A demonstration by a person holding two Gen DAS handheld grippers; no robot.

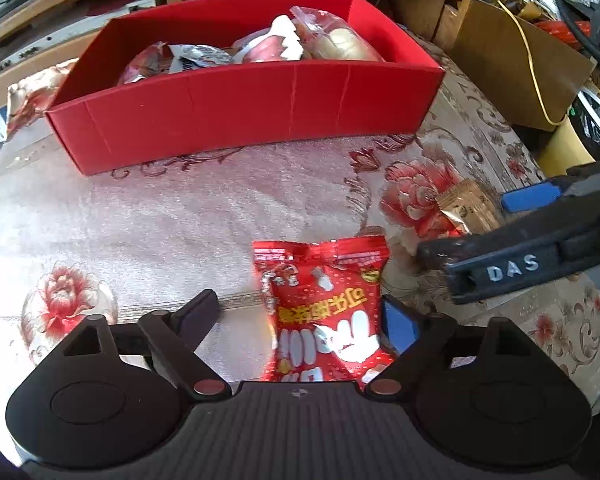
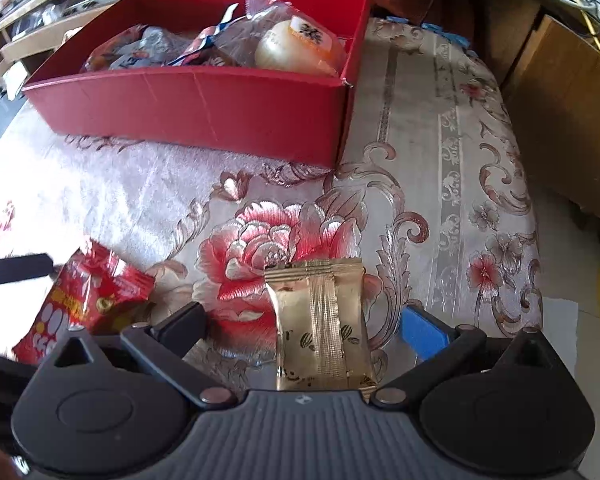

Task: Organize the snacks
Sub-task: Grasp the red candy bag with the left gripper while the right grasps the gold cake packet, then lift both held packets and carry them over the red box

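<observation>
A red snack packet (image 1: 324, 312) lies on the flowered tablecloth between the fingers of my open left gripper (image 1: 300, 312); it also shows in the right wrist view (image 2: 88, 300). A gold snack packet (image 2: 320, 320) lies between the fingers of my open right gripper (image 2: 304, 320), touching neither; it also shows in the left wrist view (image 1: 468, 208) beside the right gripper's finger. A red cardboard box (image 1: 240, 108) with several wrapped snacks stands farther back, and in the right wrist view (image 2: 204, 108) too.
The tablecloth (image 1: 180, 208) covers a small table. Brown cardboard boxes (image 1: 520, 60) and cables stand past the table's right edge. Shelves with clutter (image 1: 40, 20) run behind the red box.
</observation>
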